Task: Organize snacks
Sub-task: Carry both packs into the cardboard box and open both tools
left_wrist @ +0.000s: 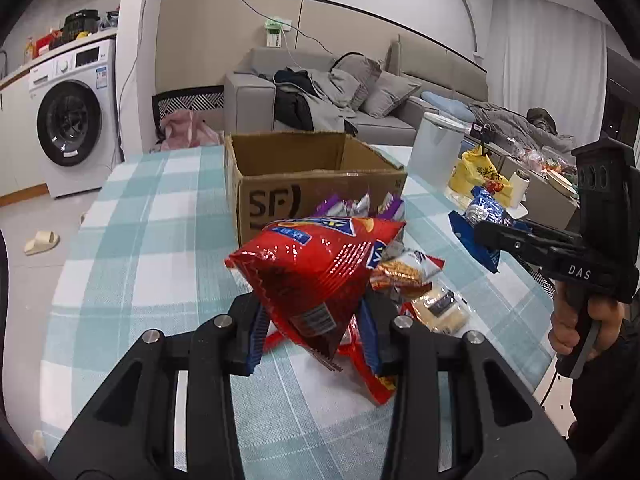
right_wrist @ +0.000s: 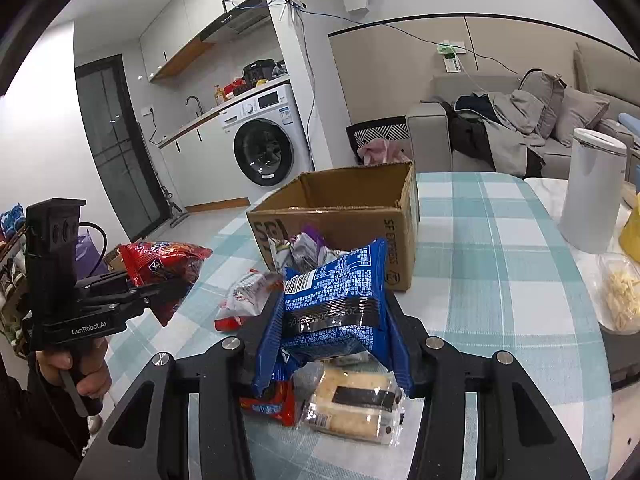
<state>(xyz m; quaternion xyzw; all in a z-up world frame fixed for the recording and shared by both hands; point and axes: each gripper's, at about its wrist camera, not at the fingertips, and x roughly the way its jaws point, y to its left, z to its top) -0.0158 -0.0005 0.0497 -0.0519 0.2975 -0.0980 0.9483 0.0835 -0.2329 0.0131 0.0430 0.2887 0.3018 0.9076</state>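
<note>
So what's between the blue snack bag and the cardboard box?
In the right wrist view, purple-and-silver packets lie between the blue snack bag and the cardboard box.

Red snack bag (left_wrist: 316, 276) hung tilted, off the table, at scene left. Blue snack bag (right_wrist: 336, 304) was also raised, right of it. Loose packets (right_wrist: 352, 404) lay near the open cardboard box (right_wrist: 344, 216), purple-wrapped ones against its front.
</note>
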